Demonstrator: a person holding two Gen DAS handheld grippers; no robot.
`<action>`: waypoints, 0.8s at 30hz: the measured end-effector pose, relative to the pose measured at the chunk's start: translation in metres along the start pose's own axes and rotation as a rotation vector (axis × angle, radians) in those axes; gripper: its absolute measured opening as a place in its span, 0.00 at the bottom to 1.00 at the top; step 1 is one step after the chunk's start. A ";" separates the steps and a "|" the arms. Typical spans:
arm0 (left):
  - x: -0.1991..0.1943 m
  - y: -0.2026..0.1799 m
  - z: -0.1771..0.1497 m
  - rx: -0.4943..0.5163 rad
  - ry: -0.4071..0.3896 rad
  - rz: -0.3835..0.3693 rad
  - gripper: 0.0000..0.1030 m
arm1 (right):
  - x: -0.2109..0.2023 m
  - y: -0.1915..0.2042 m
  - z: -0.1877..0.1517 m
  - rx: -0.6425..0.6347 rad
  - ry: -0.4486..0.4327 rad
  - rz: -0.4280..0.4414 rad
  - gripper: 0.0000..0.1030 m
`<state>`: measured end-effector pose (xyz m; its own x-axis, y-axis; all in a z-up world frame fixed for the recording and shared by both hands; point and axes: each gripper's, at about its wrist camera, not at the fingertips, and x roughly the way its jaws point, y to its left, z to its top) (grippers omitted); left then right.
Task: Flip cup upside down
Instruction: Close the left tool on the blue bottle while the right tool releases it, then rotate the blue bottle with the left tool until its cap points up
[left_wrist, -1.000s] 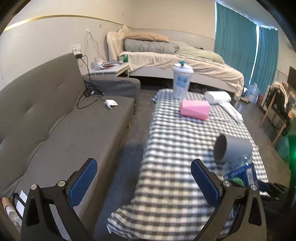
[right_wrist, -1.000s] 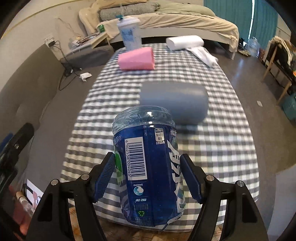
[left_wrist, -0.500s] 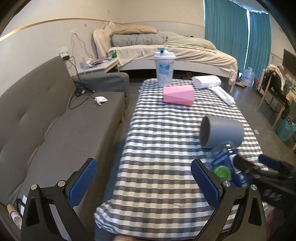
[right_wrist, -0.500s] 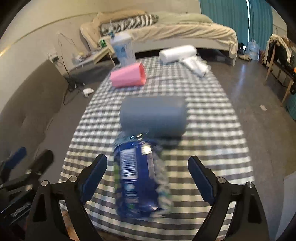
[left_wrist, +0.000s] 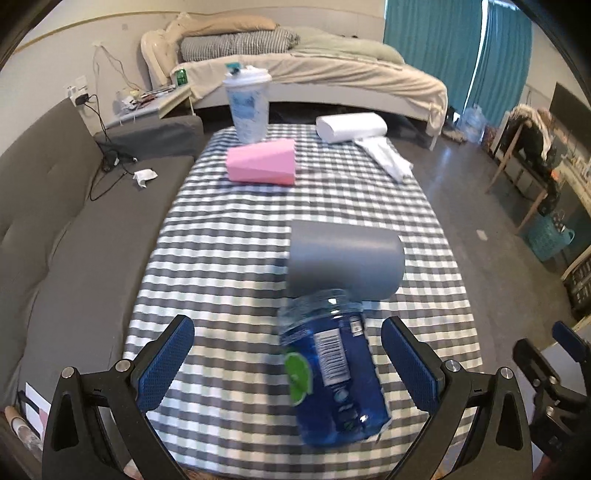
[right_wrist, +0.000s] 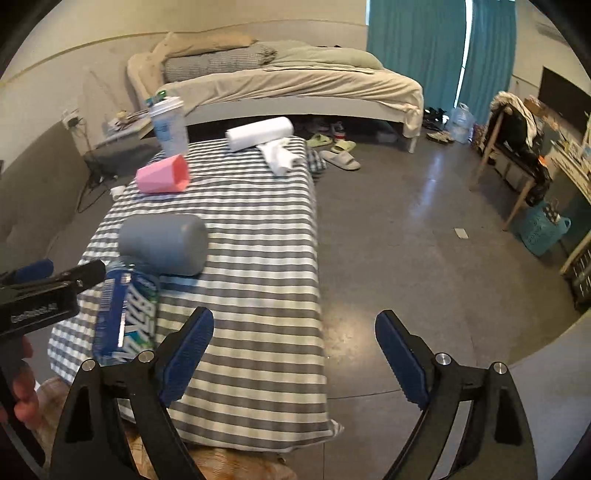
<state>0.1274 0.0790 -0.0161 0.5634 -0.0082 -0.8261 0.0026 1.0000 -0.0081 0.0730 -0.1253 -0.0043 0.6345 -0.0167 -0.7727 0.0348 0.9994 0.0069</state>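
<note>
A grey cup (left_wrist: 345, 260) lies on its side on the checked tablecloth (left_wrist: 221, 258), also in the right wrist view (right_wrist: 162, 243). A blue-labelled clear plastic cup (left_wrist: 332, 373) stands just in front of it, bottom up (right_wrist: 123, 314). A pink cup (left_wrist: 262, 166) lies on its side farther back (right_wrist: 162, 177). My left gripper (left_wrist: 288, 363) is open, its fingers either side of the blue cup without touching. My right gripper (right_wrist: 293, 356) is open and empty, off the table's right edge over the floor.
A tall lidded drink cup (left_wrist: 247, 105) and a white roll with tissues (left_wrist: 351, 127) stand at the table's far end. A grey sofa (left_wrist: 48, 229) runs along the left. A bed (right_wrist: 295, 85) lies behind; slippers (right_wrist: 340, 157) lie on the floor.
My right gripper opened, let go of the blue cup and drew back to the right off the table. My left gripper swung right, now straddling the blue cup.
</note>
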 end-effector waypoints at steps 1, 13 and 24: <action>0.003 -0.003 0.000 0.002 0.008 -0.001 1.00 | 0.001 -0.004 -0.001 0.008 -0.002 -0.003 0.87; 0.045 -0.010 -0.003 0.022 0.104 -0.106 0.95 | 0.034 0.001 -0.009 0.022 0.045 0.030 0.87; 0.026 -0.005 0.003 0.035 0.052 -0.162 0.73 | 0.034 0.003 -0.011 0.025 0.046 0.014 0.87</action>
<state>0.1445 0.0739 -0.0355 0.5099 -0.1681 -0.8436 0.1190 0.9851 -0.1244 0.0861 -0.1224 -0.0376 0.5990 -0.0003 -0.8007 0.0452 0.9984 0.0334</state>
